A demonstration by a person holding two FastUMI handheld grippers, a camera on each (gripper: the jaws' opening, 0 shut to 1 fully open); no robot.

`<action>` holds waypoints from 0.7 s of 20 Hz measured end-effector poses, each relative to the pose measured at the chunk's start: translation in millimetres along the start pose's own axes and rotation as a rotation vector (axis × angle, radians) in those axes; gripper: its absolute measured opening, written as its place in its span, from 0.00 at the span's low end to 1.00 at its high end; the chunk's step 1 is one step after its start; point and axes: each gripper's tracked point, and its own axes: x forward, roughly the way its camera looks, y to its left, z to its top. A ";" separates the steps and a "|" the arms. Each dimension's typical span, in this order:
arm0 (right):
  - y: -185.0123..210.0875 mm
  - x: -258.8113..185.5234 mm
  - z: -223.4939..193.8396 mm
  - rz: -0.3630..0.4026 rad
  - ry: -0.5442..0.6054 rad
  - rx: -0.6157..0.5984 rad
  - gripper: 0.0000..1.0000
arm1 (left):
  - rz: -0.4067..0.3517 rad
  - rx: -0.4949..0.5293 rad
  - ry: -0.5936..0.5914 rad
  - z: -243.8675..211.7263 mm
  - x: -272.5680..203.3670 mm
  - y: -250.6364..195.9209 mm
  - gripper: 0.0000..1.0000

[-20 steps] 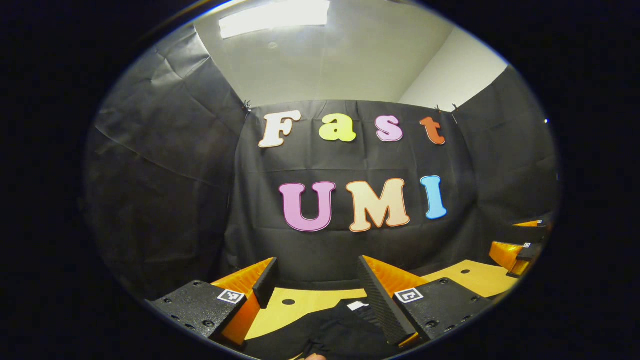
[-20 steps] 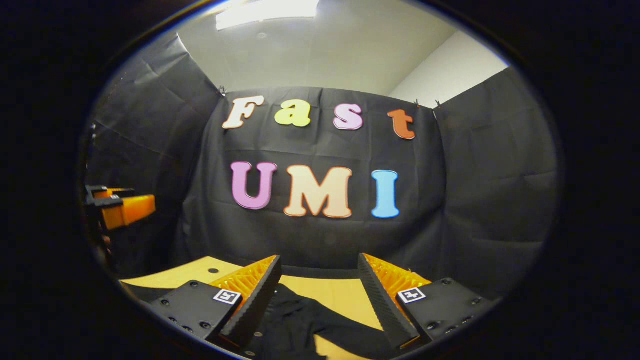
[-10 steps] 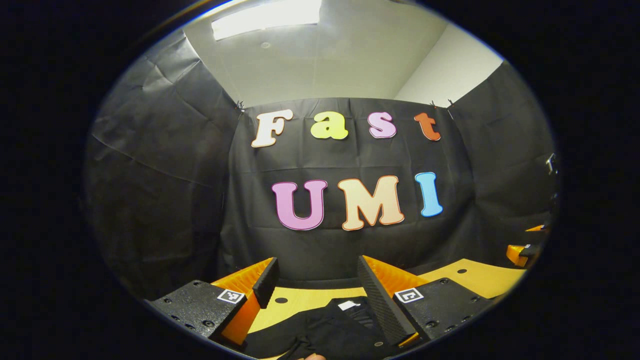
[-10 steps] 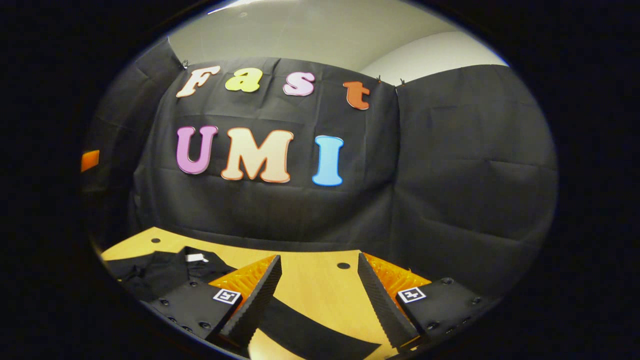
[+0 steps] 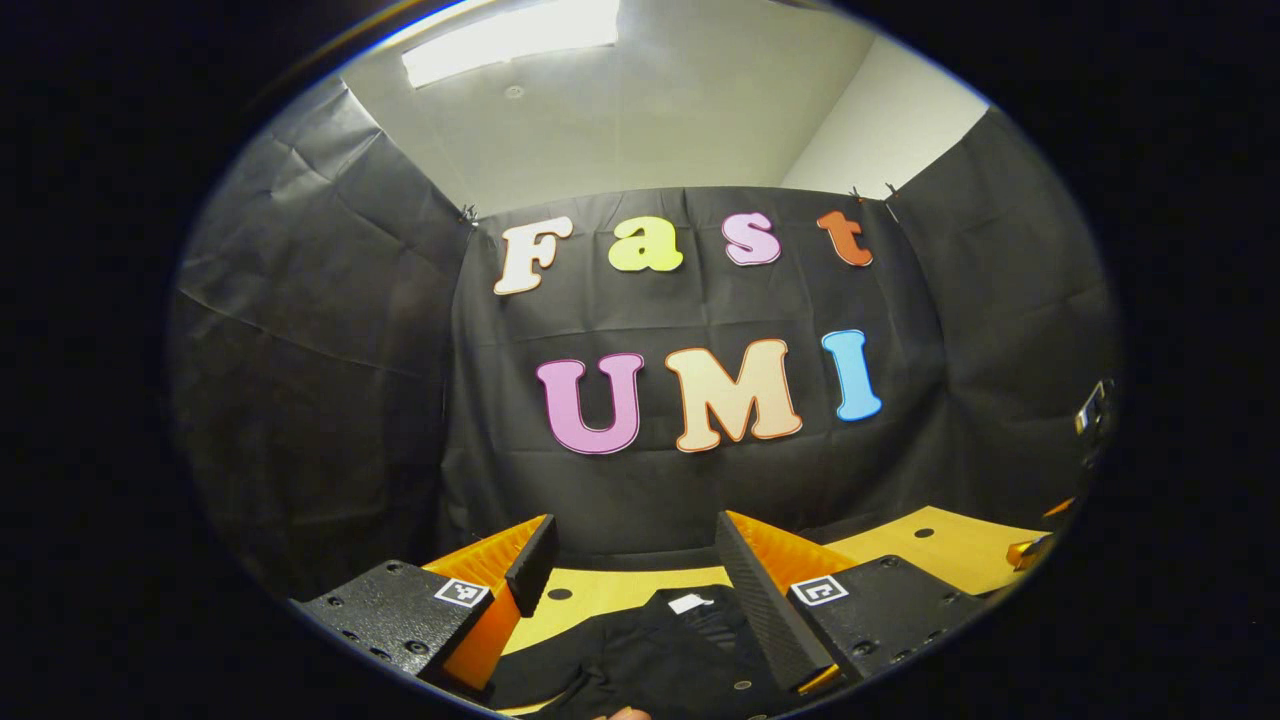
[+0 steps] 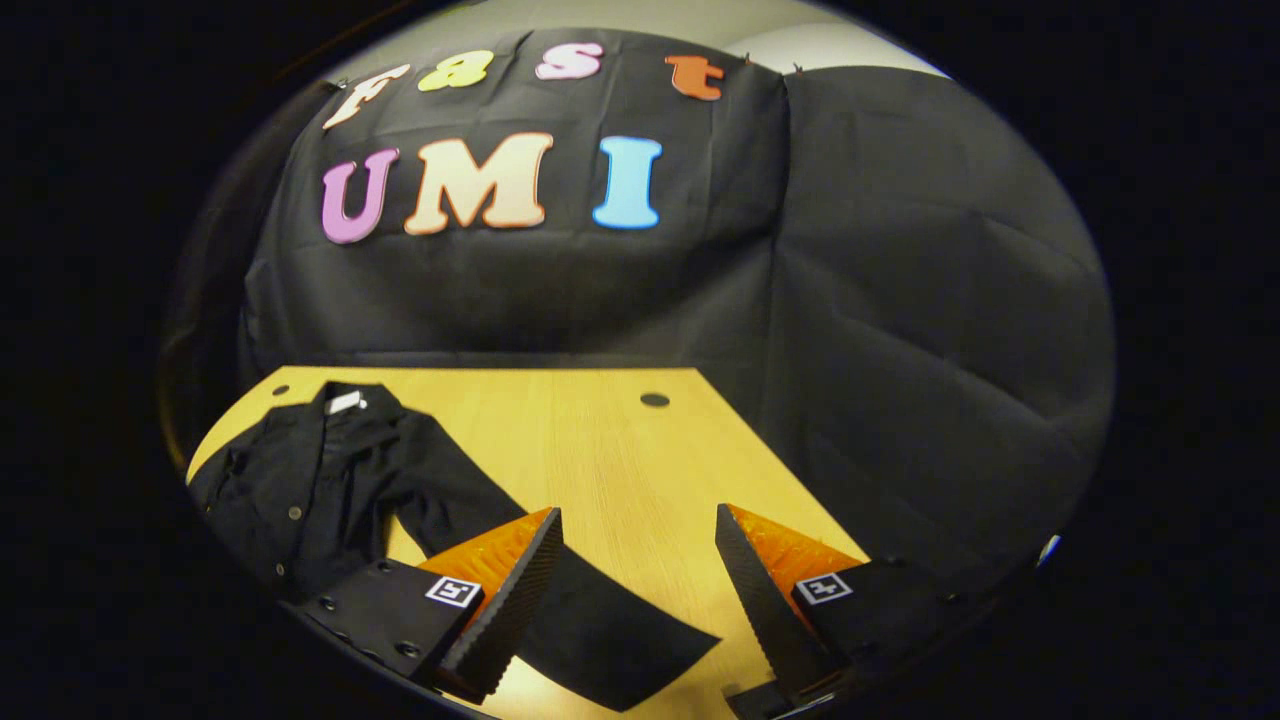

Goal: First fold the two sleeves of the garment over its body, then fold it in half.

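A black button-up shirt (image 6: 300, 480) lies flat on the wooden table (image 6: 560, 430), collar with a white label (image 6: 343, 403) at the far end. Its right sleeve (image 6: 590, 620) stretches out over the bare wood toward the table's near side. My right gripper (image 6: 637, 515) hangs open above that sleeve's end, its left finger over the cloth, touching nothing. In the left gripper view the shirt's collar area (image 5: 660, 650) lies under and between the fingers of my left gripper (image 5: 635, 525), which is open and holds nothing.
The table has small round holes (image 6: 655, 400) near its far edge. Black cloth walls close in the booth behind and at both sides. Bare wood lies to the right of the sleeve. A bit of the other gripper (image 5: 1030, 550) shows at the far right.
My right gripper has tipped downward and swung right, from facing the wall to hanging over the outstretched sleeve. The left gripper has barely shifted. Both stay open.
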 end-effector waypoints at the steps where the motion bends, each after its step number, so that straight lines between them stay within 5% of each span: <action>1: -2.3 7.1 -13.0 0.008 0.039 -0.003 0.98 | 0.004 0.003 0.003 0.1 -0.7 -2.5 0.94; 6: -0.9 28.8 -82.0 0.089 0.263 0.012 0.99 | 0.028 0.034 0.015 -1.9 -5.6 -11.5 0.99; 14: -9.9 28.3 -138.7 0.090 0.390 0.011 0.99 | 0.087 0.058 0.033 -9.9 -16.0 -1.5 0.99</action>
